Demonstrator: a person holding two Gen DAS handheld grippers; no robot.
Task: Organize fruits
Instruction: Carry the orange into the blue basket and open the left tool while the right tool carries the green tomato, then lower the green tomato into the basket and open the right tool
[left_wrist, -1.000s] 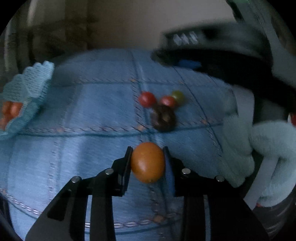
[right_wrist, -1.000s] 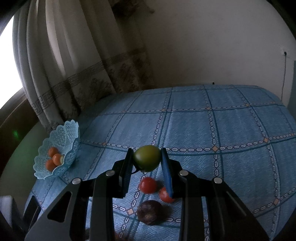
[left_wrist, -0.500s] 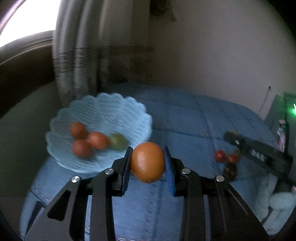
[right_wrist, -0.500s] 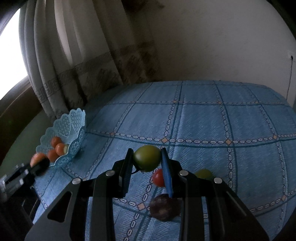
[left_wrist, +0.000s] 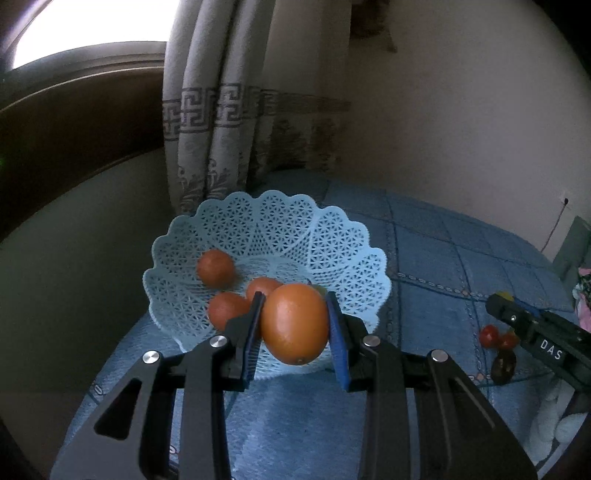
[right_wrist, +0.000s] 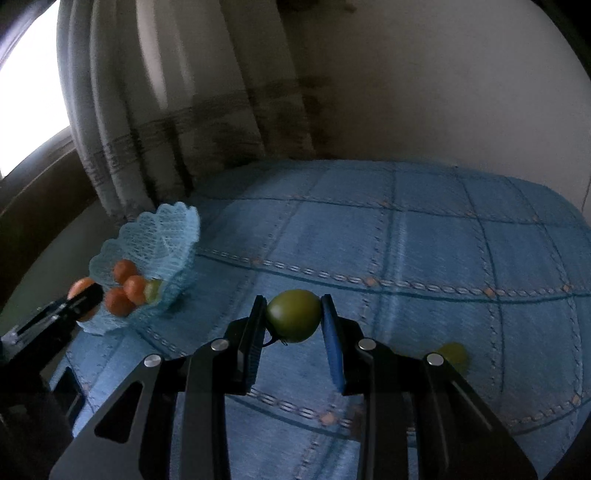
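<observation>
left claw (left_wrist: 294, 323) now over the basket (left_wrist: 343, 236), clenched on orange (left_wrist: 294, 322) | right claw (right_wrist: 293, 320) follows, grasping green fruit (right_wrist: 293, 319) | release comes next

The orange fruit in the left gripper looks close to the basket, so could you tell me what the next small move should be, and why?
Probably ease the left gripper forward and down over the blue basket, then open. It is shut on the orange fruit, which hangs at the basket's near rim, and three orange fruits already lie inside, with bare mesh to their right.
</observation>
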